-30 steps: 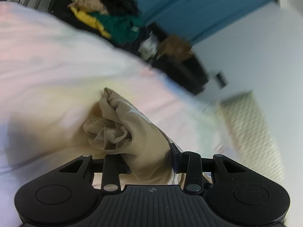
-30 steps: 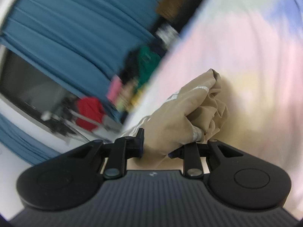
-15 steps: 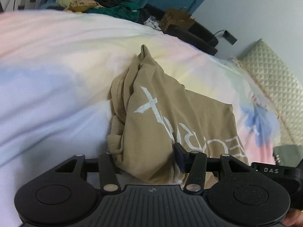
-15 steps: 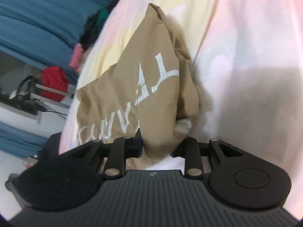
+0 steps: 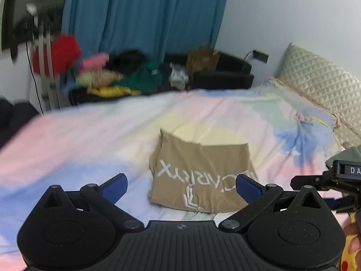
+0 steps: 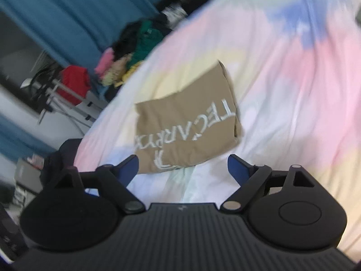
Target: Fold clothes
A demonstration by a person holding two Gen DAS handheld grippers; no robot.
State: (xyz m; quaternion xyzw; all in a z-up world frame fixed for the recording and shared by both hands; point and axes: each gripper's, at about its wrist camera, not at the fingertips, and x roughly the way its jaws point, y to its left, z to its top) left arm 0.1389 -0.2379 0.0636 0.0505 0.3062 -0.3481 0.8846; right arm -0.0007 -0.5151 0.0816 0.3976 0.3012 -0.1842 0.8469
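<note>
A tan garment with white lettering [image 5: 203,176] lies folded into a rough rectangle on the pastel bedspread [image 5: 90,135]. It also shows in the right wrist view [image 6: 187,128]. My left gripper [image 5: 181,187] is open and empty, held above and just short of the garment's near edge. My right gripper [image 6: 182,169] is open and empty, also just short of the garment. Part of the right gripper shows at the right edge of the left wrist view [image 5: 338,178].
A pile of loose clothes [image 5: 117,76] lies beyond the far side of the bed, in front of a blue curtain [image 5: 144,15]. A quilted pillow [image 5: 320,79] is at the right. A red item on a metal stand [image 5: 54,54] is at the left.
Both grippers were shut on the tan garment and laid it down folded. Both have opened, let go and pulled back from it.
</note>
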